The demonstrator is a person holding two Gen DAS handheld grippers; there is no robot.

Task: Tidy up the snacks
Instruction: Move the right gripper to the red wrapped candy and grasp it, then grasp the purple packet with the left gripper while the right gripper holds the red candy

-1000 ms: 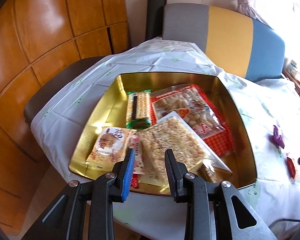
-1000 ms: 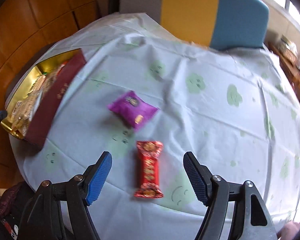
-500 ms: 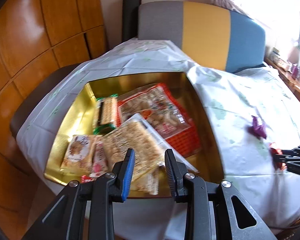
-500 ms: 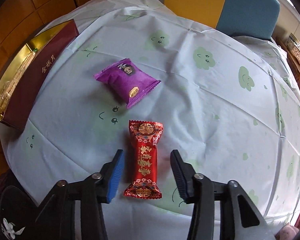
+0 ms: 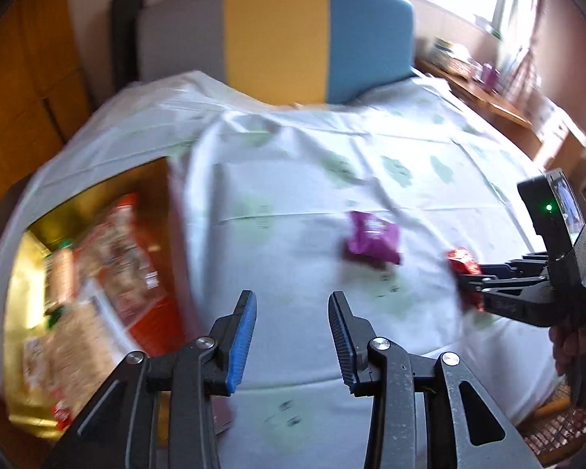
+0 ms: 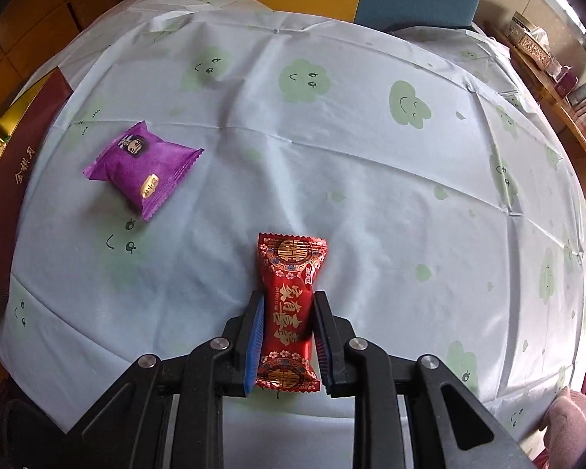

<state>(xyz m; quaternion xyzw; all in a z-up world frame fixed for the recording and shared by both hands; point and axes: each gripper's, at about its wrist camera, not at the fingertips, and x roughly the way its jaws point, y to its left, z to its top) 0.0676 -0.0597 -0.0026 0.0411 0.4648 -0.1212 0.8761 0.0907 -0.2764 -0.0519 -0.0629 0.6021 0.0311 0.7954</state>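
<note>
Right claw (image 6: 287,336) was clamped on the red candy (image 6: 289,312), low over the worktop (image 6: 332,179). Left claw (image 5: 291,336) gaped, empty. Pick step; next probably lift, carry to gold tin (image 5: 19,293).

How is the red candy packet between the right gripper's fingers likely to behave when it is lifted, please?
The red candy packet looks small, so probably light. Its glossy foil may slip in the right gripper, whose pads press its sides. The crimped ends will likely flex; the filled middle seems firmer.

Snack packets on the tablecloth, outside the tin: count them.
2. A purple packet lies loose near the tin; a red packet sits between the right gripper jaws. None appear hidden.
</note>
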